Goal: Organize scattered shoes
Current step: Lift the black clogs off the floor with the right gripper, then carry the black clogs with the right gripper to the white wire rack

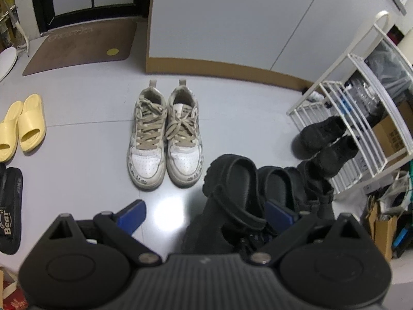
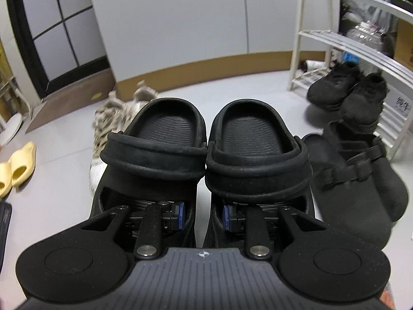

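Right gripper (image 2: 204, 215) clamped on the touching inner walls of the black clogs (image 2: 206, 152), one finger inside each shoe, pair carried together. Foam-like, probably light, walls flex, so pinch low by the strap hinge. Left gripper (image 1: 204, 213) spread apart, empty. White sneakers (image 1: 165, 139) paired mid-floor; shoe rack (image 1: 361, 118) at right.
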Motion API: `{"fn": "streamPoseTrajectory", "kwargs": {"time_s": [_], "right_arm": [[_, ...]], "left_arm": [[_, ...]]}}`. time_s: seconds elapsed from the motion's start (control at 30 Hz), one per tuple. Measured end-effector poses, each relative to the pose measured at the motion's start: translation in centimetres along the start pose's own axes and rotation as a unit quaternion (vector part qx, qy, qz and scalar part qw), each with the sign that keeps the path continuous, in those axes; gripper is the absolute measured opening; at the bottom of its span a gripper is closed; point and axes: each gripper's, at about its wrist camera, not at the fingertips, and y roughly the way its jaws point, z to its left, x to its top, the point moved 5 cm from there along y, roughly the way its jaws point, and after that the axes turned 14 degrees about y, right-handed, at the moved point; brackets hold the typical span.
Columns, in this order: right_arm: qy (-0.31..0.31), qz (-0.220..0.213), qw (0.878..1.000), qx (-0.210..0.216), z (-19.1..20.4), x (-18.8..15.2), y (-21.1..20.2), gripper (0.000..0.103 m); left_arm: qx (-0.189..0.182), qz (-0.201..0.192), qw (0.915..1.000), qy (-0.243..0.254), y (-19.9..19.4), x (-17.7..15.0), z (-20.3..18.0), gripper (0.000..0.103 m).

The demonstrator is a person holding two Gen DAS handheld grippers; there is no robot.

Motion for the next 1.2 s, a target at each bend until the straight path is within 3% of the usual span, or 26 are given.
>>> {"fn": "streamPoseTrajectory", "kwargs": {"time_s": [0.47,0.73,0.97,1.2], "right_arm": [[0.009,-0.02,1.0,-0.004,-1.2,8.7,-4.7,0.029],[0.007,-0.039,0.999,0.011,-1.9,17.3,-7.6,0.029],[0.005,-0.04,0.999,0.017,-2.7,23.2,-10.4,0.029],[-0.026,-0.055,0.998,0.022,-3.5,26.7,-13.5,0.029]], "left_arm": [[-0.027,-0.016,0.9991,-0.029,-1.0,1.0,0.4,0.099],[-0.045,-0.035,0.998,-0.027,-1.9,2.0,-0.5,0.099],[-0.049,-0.045,0.9973,-0.03,-2.3,2.5,-0.6,0.099],[-0.038,-0.048,0.9977,-0.028,-2.1,2.6,-0.9,0.099]]}}
